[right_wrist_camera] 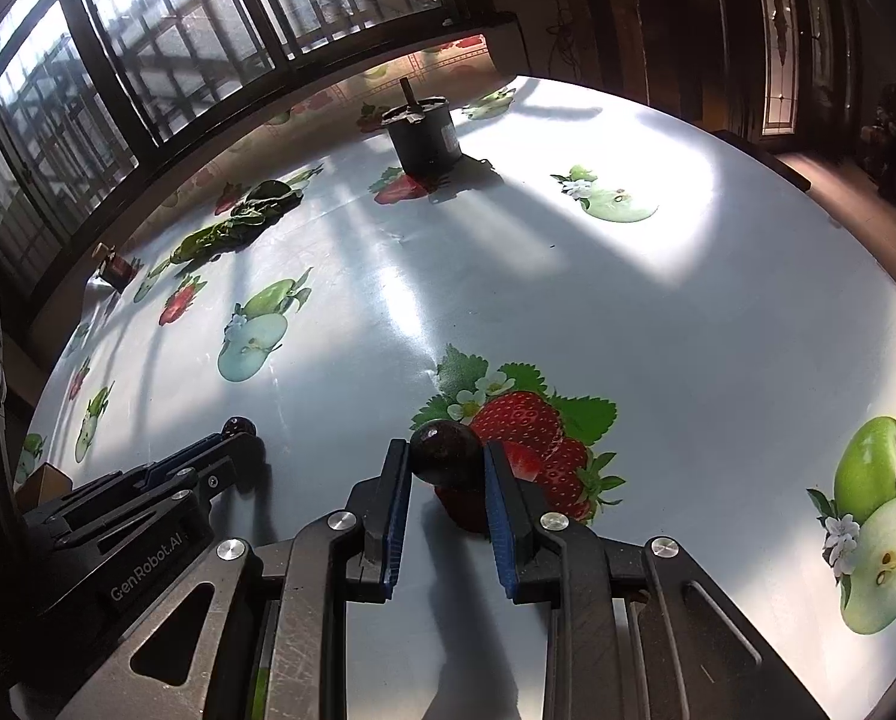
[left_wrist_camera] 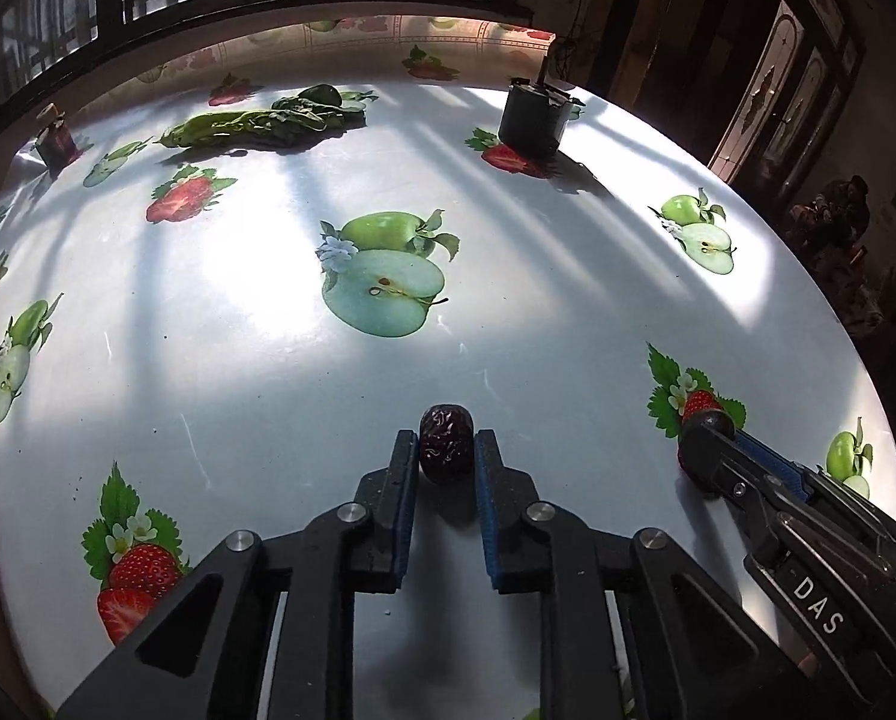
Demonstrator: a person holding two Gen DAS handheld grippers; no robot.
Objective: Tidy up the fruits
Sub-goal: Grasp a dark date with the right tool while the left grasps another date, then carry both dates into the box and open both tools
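Observation:
My left gripper (left_wrist_camera: 446,443) is shut on a wrinkled dark red date (left_wrist_camera: 446,443), held just above the table; it also shows in the right wrist view (right_wrist_camera: 239,427) at the left. My right gripper (right_wrist_camera: 446,456) is shut on a smooth dark plum (right_wrist_camera: 446,453) over a printed strawberry; it appears at the right of the left wrist view (left_wrist_camera: 707,425). Both fruits sit between blue finger pads (left_wrist_camera: 408,480).
The round table (left_wrist_camera: 538,324) has a white cloth printed with apples and strawberries. At the far side lie a bunch of green leafy vegetables (left_wrist_camera: 267,120), a black cylindrical motor (left_wrist_camera: 532,114) and a small dark jar (left_wrist_camera: 54,135). A window grille stands behind.

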